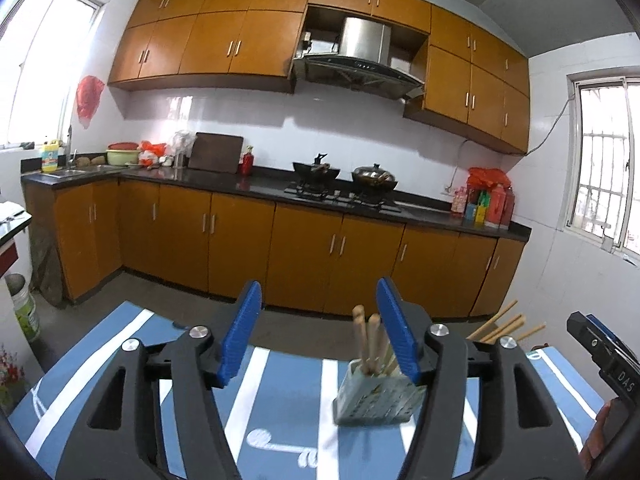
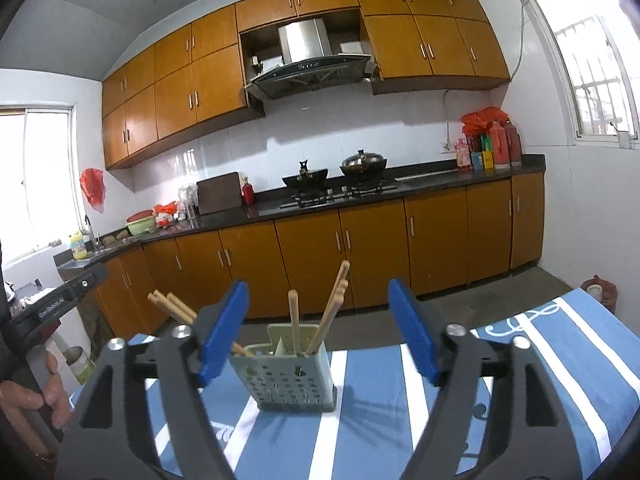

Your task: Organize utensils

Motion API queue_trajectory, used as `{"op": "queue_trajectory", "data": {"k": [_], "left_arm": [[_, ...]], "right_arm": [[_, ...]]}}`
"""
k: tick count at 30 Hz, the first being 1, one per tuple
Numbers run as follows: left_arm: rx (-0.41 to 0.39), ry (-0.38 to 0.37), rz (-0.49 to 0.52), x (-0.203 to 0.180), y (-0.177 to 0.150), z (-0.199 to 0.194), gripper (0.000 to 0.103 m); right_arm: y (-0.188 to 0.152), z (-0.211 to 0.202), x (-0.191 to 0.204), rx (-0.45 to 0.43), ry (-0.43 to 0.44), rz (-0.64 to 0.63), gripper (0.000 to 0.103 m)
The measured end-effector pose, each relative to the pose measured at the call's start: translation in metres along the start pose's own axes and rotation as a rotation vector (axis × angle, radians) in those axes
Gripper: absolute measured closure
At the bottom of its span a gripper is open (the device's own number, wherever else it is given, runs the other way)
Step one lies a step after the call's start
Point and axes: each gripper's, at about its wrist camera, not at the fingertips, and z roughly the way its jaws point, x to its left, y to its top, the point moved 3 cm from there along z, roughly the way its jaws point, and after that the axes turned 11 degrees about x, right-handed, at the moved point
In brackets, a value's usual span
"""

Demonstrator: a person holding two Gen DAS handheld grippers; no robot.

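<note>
Blue-padded fingers of the right gripper (image 2: 318,332) stand wide apart, holding nothing, framing the perforated utensil holder (image 2: 290,376) at lower centre of the right wrist view. Chopsticks (image 2: 330,308) already stand upright or leaning inside it. Left gripper (image 1: 320,332) is equally wide and empty, with the holder just beside its right finger. Striped blue tablecloth (image 2: 520,360) shows no loose utensils, so the sorting looks nearly or fully done.

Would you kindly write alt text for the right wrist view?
The open right gripper frames a perforated utensil holder with wooden chopsticks standing in it, on a blue-and-white striped tablecloth. Behind are orange kitchen cabinets and a stove.
</note>
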Motion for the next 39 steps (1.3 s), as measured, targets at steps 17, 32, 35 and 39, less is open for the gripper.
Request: {"op": "queue_trajectory", "data": {"k": [17,32,35,39], "left_arm": [[0.017,0.045,0.090,0.010,-0.033,-0.037,0.002],[0.096,0.063,0.142,0.012,-0.136,-0.082,0.002],[0.101,0.057,0.135,0.012,-0.148,-0.084,0.002],[0.119,0.042,0.128,0.012,-0.162,-0.085,0.002]], "right_arm": [[-0.024,-0.032,0.010,-0.016,-0.177,-0.071,0.004],[-0.124,-0.074,0.017,0.061,-0.162,-0.055,0.004],[-0.135,-0.079,0.021,0.047,-0.178,-0.073,0.004],[-0.146,-0.085,0.023,0.047,-0.181,-0.086,0.004]]}}
